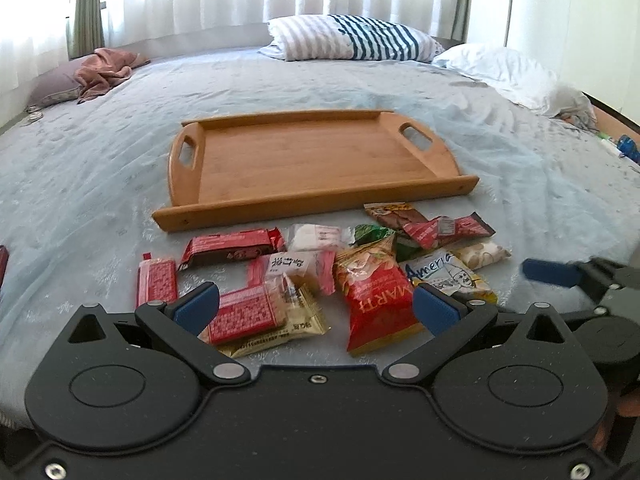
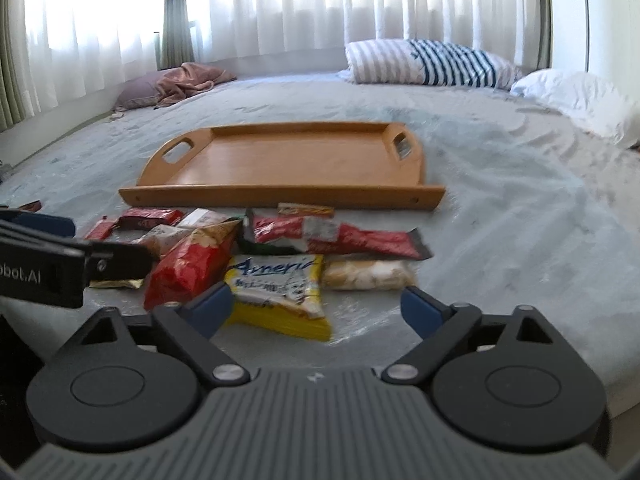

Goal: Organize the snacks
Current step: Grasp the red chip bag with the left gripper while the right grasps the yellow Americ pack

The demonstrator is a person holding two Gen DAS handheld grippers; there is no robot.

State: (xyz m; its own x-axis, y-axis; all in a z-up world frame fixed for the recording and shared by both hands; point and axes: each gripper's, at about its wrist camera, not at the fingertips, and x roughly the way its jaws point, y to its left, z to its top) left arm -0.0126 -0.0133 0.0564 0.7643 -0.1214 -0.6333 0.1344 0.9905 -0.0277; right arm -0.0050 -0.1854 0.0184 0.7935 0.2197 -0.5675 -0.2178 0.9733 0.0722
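Note:
A wooden tray (image 1: 304, 204) with nothing in it lies on the bed; it also shows in the right wrist view (image 2: 280, 194). Several snack packets lie in a heap in front of it. Among them are a red peanut bag (image 1: 374, 300), a yellow-and-white "Ameri" packet (image 2: 280, 292), a red patterned packet (image 1: 244, 314) and a long red bar (image 2: 360, 238). My left gripper (image 1: 316, 306) is open and empty, just above the near side of the heap. My right gripper (image 2: 318, 306) is open and empty, over the yellow packet.
A striped pillow (image 1: 356, 38), a white pillow (image 1: 508, 72) and a pink cloth (image 1: 106, 72) lie at the far side of the bed. Curtains hang behind. The right gripper's finger (image 1: 552, 272) shows at the left wrist view's right edge.

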